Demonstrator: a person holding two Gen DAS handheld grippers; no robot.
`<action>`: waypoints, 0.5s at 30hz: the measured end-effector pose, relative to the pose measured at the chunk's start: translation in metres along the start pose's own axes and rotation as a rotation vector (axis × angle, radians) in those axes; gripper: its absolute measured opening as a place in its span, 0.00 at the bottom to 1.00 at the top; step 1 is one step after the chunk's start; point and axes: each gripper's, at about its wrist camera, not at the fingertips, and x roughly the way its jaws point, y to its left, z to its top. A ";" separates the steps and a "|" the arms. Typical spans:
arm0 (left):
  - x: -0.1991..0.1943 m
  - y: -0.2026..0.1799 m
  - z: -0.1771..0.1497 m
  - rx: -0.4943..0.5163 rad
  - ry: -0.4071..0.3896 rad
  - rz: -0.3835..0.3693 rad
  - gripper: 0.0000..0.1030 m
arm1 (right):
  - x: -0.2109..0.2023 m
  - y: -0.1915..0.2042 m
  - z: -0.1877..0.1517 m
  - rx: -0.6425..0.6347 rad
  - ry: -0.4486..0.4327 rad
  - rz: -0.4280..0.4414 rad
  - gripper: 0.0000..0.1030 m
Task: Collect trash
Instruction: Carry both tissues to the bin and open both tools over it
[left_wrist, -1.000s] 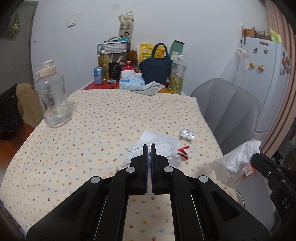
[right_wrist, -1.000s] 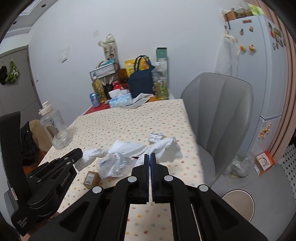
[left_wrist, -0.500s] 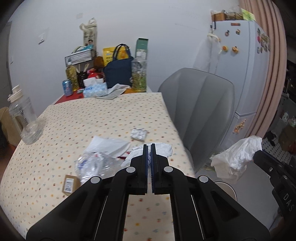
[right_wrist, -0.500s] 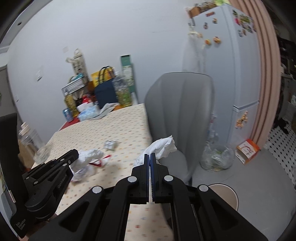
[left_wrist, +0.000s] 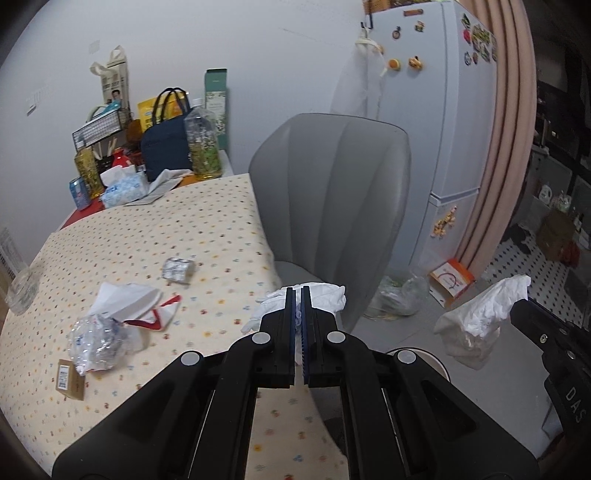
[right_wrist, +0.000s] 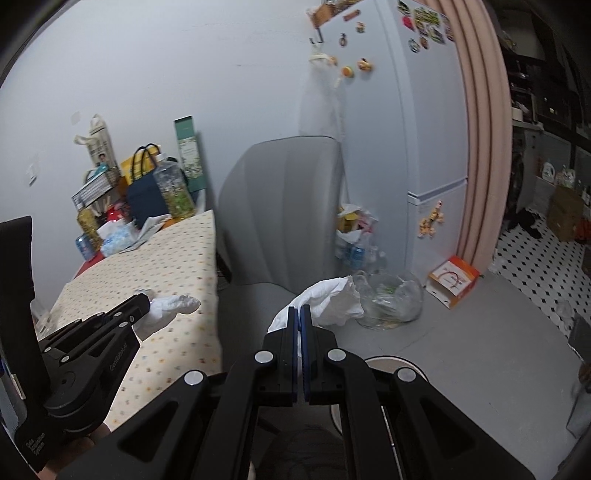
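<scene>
Crumpled white tissue trash is pinched in both grippers, and more litter lies on the counter beside the grey shell-backed chair (left_wrist: 332, 199). In the left wrist view the left gripper (left_wrist: 297, 295) has its black fingers pressed together on a crumpled white tissue wad (left_wrist: 325, 295), held over the counter's edge just in front of the chair seat. The right gripper (right_wrist: 297, 314) is likewise clamped on a second crumpled white paper wad (right_wrist: 332, 299), held off the counter, beyond the chair seat and above the grey floor (right_wrist: 480, 350). On the counter (left_wrist: 184, 236), covered in a cream cloth with small coloured dots, well to the left of the chair, lie a small crushed foil wrapper (left_wrist: 178, 268), a flat white paper wrapper with red trim (left_wrist: 133, 302), a crumpled clear plastic bag (left_wrist: 96, 338) touching that wrapper, and a small brown cardboard tag (left_wrist: 69, 378) just beside the bag. At the far end of the counter, left of the chair back, stand a navy tote bag (left_wrist: 164, 147), a clear plastic bottle (left_wrist: 203, 147) and a pack of tissues (left_wrist: 120, 184). Beyond the chair on the floor sit a crumpled clear plastic bag (right_wrist: 388, 299) and an orange-and-white carton (right_wrist: 453, 280), both near a white fridge (right_wrist: 424, 129) dotted with magnets.
</scene>
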 end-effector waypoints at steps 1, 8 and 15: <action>0.003 -0.005 0.000 0.006 0.006 -0.005 0.03 | 0.002 -0.004 0.000 0.006 0.003 -0.006 0.03; 0.025 -0.032 0.001 0.049 0.041 -0.028 0.03 | 0.021 -0.033 -0.003 0.051 0.033 -0.035 0.03; 0.055 -0.053 -0.004 0.076 0.092 -0.047 0.03 | 0.049 -0.057 -0.008 0.091 0.084 -0.056 0.03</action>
